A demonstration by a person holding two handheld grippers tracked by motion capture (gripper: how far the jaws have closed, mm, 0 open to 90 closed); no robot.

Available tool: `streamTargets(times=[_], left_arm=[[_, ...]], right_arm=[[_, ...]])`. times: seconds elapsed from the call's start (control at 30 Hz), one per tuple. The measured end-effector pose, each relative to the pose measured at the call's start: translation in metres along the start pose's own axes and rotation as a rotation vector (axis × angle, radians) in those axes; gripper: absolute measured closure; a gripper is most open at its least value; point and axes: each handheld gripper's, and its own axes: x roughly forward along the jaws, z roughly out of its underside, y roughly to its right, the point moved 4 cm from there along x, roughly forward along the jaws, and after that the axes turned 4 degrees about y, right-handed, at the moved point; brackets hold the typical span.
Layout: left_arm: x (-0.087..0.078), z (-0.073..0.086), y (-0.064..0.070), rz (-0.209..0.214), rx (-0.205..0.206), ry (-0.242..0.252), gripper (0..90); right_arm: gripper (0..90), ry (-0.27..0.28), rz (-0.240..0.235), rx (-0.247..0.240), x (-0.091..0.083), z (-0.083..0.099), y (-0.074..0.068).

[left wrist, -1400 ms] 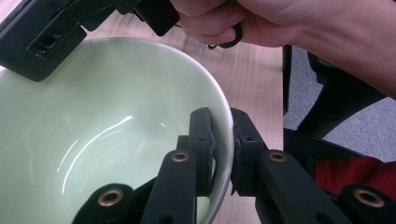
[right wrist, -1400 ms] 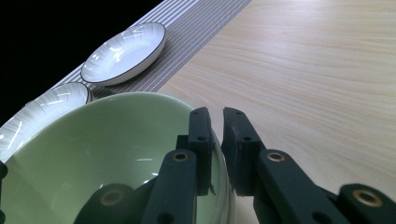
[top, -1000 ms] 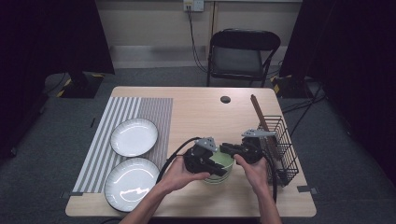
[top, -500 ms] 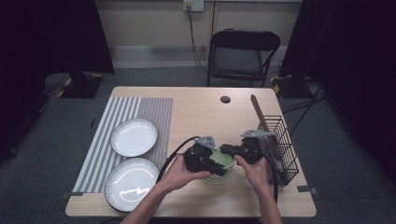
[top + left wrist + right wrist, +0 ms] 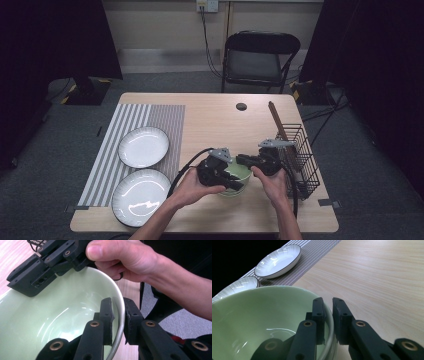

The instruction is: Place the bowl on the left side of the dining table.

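On pale grained wood, both grippers point(image 5: 235, 182) point(image 5: 243, 161) pinch a glossy green bowl point(image 5: 235, 176).

High view looks forward and down from above the table's near edge. Both gripper views sit close against the green bowl point(image 5: 233, 176) rim, facing across it; all three share it.
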Motion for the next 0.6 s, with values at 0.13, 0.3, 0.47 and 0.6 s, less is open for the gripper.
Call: streamTargets(times=[0.13, 0.3, 0.47, 0.6], left_arm=[[-0.0018, 0.0000, 0.0001, -0.009, 0.010, -0.010, 75.9], [-0.0092, -0.0002, 0.0038, -0.070, 0.017, -0.037, 69.9], [-0.0075, 0.0004, 0.0037, -0.085, 0.037, -0.099, 67.7], [-0.0009, 0.0012, 0.0041, -0.130, 0.078, -0.165, 68.3]], right_arm=[[81.7, -0.007, 0.003, -0.002, -0.0001, -0.0004, -0.0002], [81.7, -0.007, 0.001, -0.002, -0.0002, -0.0004, 0.0000], [81.8, -0.008, 0.003, -0.002, -0.0005, -0.0005, -0.0002], [81.7, -0.005, 0.004, -0.006, -0.0004, -0.0004, 0.0000]])
